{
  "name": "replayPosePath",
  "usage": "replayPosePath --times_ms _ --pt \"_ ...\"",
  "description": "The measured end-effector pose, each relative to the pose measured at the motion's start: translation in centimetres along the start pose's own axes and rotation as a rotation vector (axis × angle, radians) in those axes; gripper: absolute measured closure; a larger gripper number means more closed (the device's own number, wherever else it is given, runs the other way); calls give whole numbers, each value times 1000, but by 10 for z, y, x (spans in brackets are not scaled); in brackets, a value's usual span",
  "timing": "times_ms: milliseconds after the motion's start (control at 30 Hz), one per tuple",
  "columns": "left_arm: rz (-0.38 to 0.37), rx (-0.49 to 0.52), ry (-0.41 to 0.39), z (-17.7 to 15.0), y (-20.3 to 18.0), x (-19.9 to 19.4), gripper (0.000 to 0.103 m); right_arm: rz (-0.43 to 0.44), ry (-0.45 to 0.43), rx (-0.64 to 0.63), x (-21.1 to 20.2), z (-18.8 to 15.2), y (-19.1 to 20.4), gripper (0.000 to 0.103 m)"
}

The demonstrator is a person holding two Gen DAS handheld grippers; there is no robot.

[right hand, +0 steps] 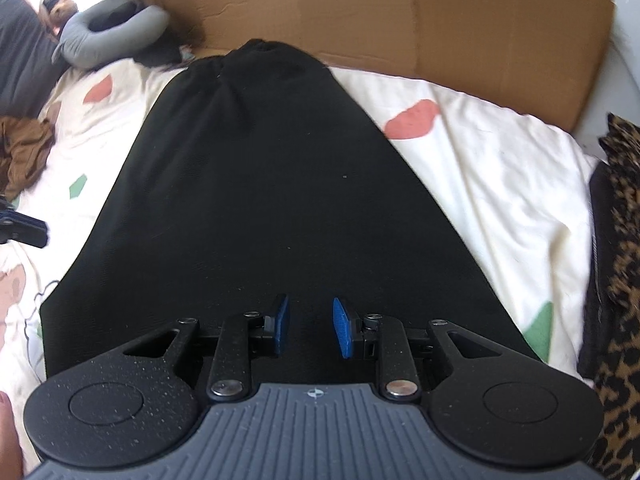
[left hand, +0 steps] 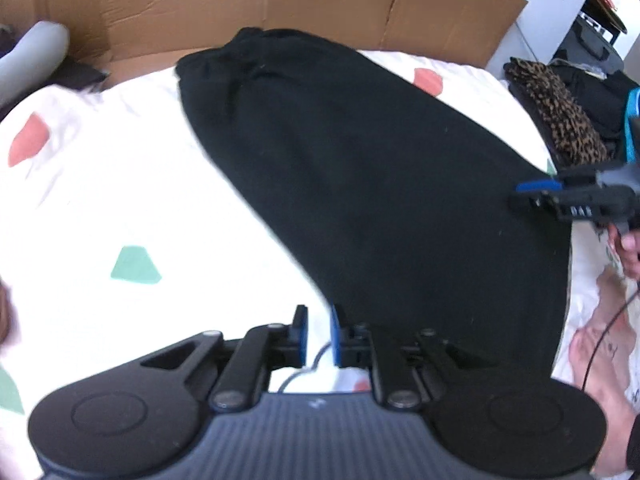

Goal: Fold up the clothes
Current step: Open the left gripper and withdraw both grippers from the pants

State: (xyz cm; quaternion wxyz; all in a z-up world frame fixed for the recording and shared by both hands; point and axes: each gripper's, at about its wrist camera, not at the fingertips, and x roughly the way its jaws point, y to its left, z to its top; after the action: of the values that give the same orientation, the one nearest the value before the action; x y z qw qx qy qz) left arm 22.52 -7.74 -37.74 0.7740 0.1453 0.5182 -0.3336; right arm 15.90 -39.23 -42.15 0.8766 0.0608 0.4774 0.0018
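Left wrist view: your left gripper (left hand: 319, 334) sits low at the near left edge of the black garment (left hand: 360, 184). Its 2 blue pads (left hand: 336, 336) stand slightly apart with only white sheet (left hand: 120, 184) and a thin cable between them; nothing is pinched. The garment lies flat on the sheet, narrow end far toward the cardboard (left hand: 256, 8), wide end near you. Your right gripper (left hand: 532, 194) enters from the right over the garment's right edge; from this side you cannot tell whether its jaws are spread. A leopard-print cloth (left hand: 560, 116) lies at the far right, well apart from the garment's narrow end. A grey pillow (left hand: 36, 52) sits at the far left beside the cardboard. Frame is somewhat motion-blurred.

Right wrist view: your right gripper (right hand: 310, 328) hovers over the wide near end of the garment (right hand: 260, 184), roughly centred on it. Jaws are spread, blue pads (right hand: 342, 328) clearly separated, black fabric visible through the gap, nothing held. You cannot tell whether the pads touch the cloth. The garment tapers away toward the cardboard (right hand: 400, 20). The sheet (right hand: 500, 184) shows on both sides with red and green patches. A part of your left gripper (right hand: 24, 228) shows at the left edge, just beside the garment's left border. A brown cloth (right hand: 24, 148) lies crumpled far left, the grey pillow (right hand: 108, 36) beyond it, the leopard-print cloth (right hand: 620, 280) along the right edge.
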Motion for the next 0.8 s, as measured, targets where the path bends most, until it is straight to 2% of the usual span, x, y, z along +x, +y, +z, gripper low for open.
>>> replayPosePath --times_ms 67,100,167,200,333,667,800 --pt "2 4 -12 -10 0 -4 84 -11 29 7 7 0 1 72" --pt "3 5 -19 -15 -1 -6 72 -8 49 14 10 -1 2 72" --pt "6 4 -31 -26 -3 -9 58 -3 100 -6 15 -7 4 73" --pt "6 10 -39 -31 -5 -9 57 -6 120 -34 15 -11 5 73" --pt "12 36 -62 -50 -16 -5 55 -21 173 -111 10 -26 6 74" --pt "-38 -27 -128 -80 -30 8 55 -54 244 -116 -13 -52 -7 74" --pt "-61 -94 -161 -78 -28 12 55 -89 260 -135 -17 -53 0 74"
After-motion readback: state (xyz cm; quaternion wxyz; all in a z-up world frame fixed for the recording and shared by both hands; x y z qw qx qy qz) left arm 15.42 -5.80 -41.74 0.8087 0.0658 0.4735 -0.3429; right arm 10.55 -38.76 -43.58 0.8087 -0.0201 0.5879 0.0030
